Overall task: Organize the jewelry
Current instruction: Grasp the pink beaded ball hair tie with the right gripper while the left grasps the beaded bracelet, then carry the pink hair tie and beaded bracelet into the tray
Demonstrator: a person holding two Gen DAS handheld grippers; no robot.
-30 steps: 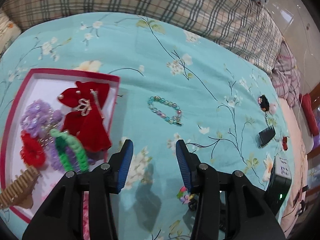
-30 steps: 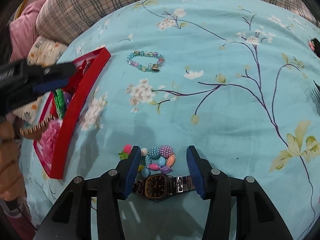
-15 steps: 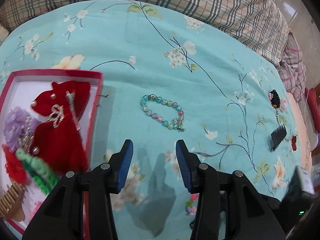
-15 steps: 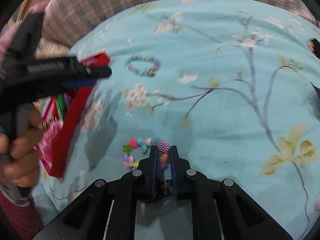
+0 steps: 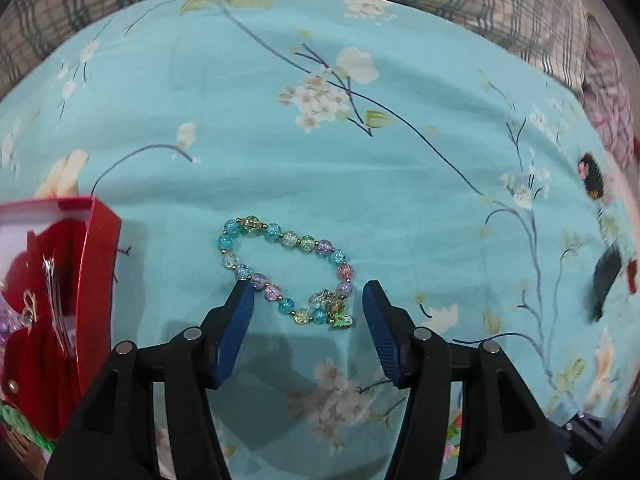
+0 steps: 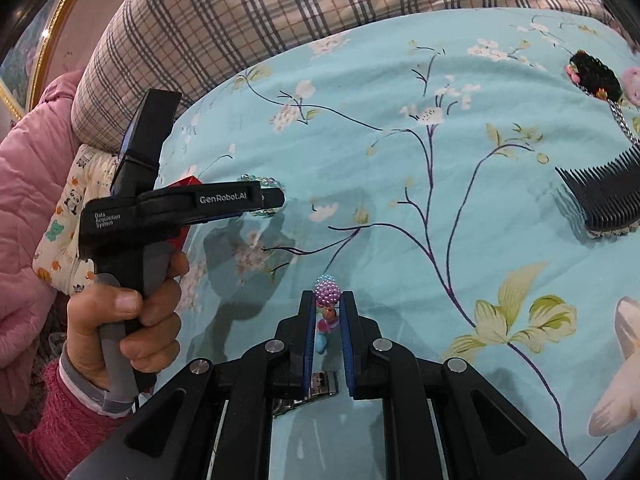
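A bracelet of pale blue, green and pink glass beads (image 5: 272, 231) lies on the turquoise flowered bedspread. My left gripper (image 5: 307, 286) points down over its near side. The jaws are opening, with the bracelet's charm end between them and no pad touching it. In the right wrist view a hand holds that left gripper (image 6: 276, 199) from the side. My right gripper (image 6: 327, 298) is shut on a chunky multicoloured bead bracelet (image 6: 327, 289), whose bumpy purple bead sticks out above the tips. A red box (image 5: 100, 280) with a red bow and hair pieces stands at the left.
A wristwatch (image 6: 320, 384) lies beneath the right gripper. A black comb (image 6: 604, 196) and a black hair ornament (image 6: 592, 74) lie to the right. A plaid quilt (image 6: 280, 8) borders the far side. A pink sleeve (image 6: 36, 168) is at the left.
The left gripper travelled right from the red box and came down over the glass bead bracelet, its jaws widening. The right gripper shut on the chunky beads and lifted them off beside the watch.
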